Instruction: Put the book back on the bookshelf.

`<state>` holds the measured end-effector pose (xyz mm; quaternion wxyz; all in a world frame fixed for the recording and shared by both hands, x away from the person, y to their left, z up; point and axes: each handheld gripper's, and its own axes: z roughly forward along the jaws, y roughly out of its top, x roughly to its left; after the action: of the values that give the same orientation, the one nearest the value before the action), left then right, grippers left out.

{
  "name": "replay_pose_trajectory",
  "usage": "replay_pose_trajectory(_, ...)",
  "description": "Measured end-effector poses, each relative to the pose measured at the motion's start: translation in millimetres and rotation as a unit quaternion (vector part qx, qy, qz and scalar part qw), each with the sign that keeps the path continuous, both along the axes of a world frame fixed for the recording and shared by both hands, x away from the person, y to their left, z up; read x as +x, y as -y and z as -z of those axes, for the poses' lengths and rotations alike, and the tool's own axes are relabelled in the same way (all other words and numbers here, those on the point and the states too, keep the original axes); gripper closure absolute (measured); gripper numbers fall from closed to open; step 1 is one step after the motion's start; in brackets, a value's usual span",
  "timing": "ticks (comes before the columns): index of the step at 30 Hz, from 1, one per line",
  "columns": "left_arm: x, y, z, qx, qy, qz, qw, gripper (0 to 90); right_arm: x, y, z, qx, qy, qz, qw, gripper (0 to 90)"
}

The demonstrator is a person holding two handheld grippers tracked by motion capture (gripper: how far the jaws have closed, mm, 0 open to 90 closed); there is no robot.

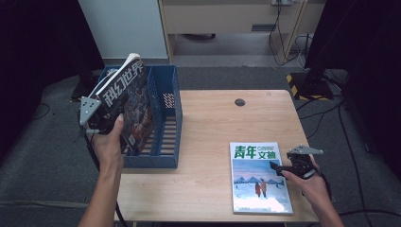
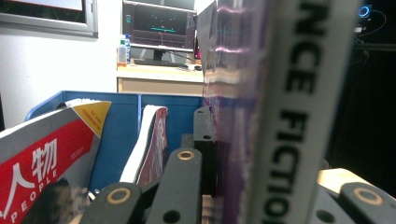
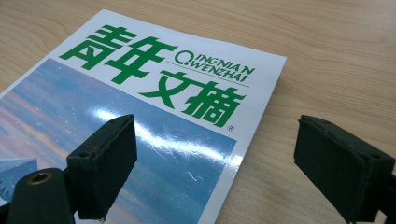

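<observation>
My left gripper (image 1: 106, 112) is shut on a science-fiction magazine (image 1: 126, 97), held upright and tilted over the left side of a blue file rack (image 1: 163, 161). In the left gripper view the magazine's grey spine (image 2: 294, 116) stands between my jaws, above the rack's blue wall (image 2: 116, 126). A red "People" magazine (image 2: 42, 158) and another magazine (image 2: 149, 140) stand in the rack. A green-titled magazine (image 1: 257, 189) lies flat at the table's front right. My right gripper (image 1: 276, 169) hovers open over that magazine's right edge (image 3: 140, 116), its pads (image 3: 109, 158) gripping nothing.
The wooden table (image 1: 213, 123) has a round cable hole (image 1: 240, 102) near its back edge. Cables and a stand base with yellow-black stripes (image 1: 302, 85) lie on the floor to the right. A monitor (image 2: 159, 23) sits on a desk beyond the rack.
</observation>
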<state>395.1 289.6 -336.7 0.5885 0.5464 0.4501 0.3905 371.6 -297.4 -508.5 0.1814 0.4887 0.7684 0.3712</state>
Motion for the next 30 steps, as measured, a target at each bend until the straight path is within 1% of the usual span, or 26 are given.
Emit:
replay_pose_trajectory(6, 0.8, 2.2, 4.3, 0.01, 0.001, -0.003, 0.9999, 82.4, 0.4, -1.3, 0.6, -0.001, -0.001, -0.002, 1.0, 14.9)
replay_pose_trajectory(12, 4.3, 6.5, 12.1, 0.01, -0.005, -0.003, 0.9999, 82.4, -0.2, -0.9, 0.4, 0.002, 0.0, 0.0, 1.0, 16.8)
replay_pose_trajectory(16, 5.2, 8.4, 16.5, 0.018, -0.001, -0.01, 0.9998, 82.4, 0.0, 0.6, 0.4, 0.004, -0.001, -0.003, 1.0, 19.1)
replay_pose_trajectory(22, 8.1, 7.0, 25.5, 0.011, -0.007, -0.017, 0.9998, 82.4, -0.1, 1.3, 0.7, 0.005, -0.001, -0.004, 1.0, 21.3)
replay_pose_trajectory(26, 9.9, 3.9, 30.8, 0.015, -0.015, -0.024, 0.9995, 82.4, 0.2, 1.4, 0.9, 0.005, -0.002, -0.005, 1.0, 21.5)
replay_pose_trajectory(28, 10.2, 3.3, 32.7, 0.016, -0.016, -0.028, 0.9994, 82.4, 0.1, 2.0, 0.5, 0.006, -0.001, -0.006, 1.0, 21.8)
replay_pose_trajectory(30, 10.8, 2.5, 35.0, 0.013, -0.016, -0.027, 0.9994, 82.4, -0.1, 2.3, 0.5, 0.005, -0.002, -0.006, 1.0, 22.1)
